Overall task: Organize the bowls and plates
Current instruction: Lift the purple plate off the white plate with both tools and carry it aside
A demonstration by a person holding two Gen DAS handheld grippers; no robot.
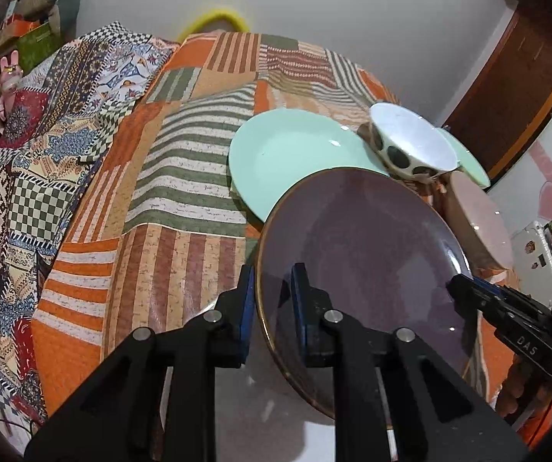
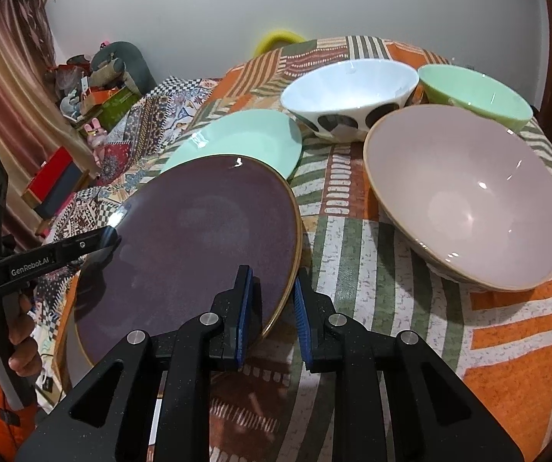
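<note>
Two grippers pinch your purple plate [image 2: 199,231], lifted and tilted above patchwork cloth [image 2: 372,269]: left gripper [image 1: 273,304] clamps its left rim, right gripper [image 2: 272,300] its right rim. Plate's far edge overlaps mint plate [image 2: 245,142]. Pink bowl [image 2: 464,200] right of your right gripper, apart.

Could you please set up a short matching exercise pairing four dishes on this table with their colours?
Things:
1. Plate held by both grippers
2. Plate behind it
3. Nearest bowl
4. Farthest bowl

Colours:
A. Pale pink
B. Dark purple, gold rim
C. Green
D. Mint

Pairs: 1-B, 2-D, 3-A, 4-C
</note>
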